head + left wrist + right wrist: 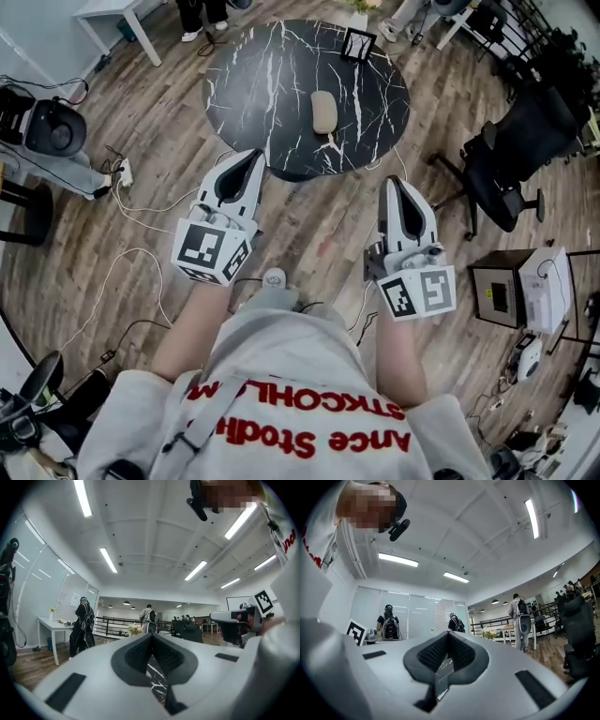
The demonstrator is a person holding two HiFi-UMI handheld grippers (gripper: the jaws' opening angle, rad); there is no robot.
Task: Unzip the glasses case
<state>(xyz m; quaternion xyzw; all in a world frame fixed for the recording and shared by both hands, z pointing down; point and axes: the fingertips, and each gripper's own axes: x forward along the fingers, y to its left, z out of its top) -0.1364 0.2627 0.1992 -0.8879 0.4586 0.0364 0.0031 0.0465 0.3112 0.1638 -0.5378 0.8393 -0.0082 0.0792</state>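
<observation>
Glasses case (323, 112) sits zipped near the centre of the round black marble table (246, 89), upper middle of the head view. Beige oval, long axis up-down in frame, so it points away from the person. Both grippers are below it and well apart from it, not touching.

Left hand-held gripper (249, 157): jaws pressed together, nothing between them, tip at the table's lower-left edge. Case is up and right of it.

Right hand-held gripper (394, 184): jaws also closed and empty, off the table's lower-right edge. Case is up and left of it.

Left looks slightly nearer. Unzipping not started; both need to reach in toward the table centre.
</observation>
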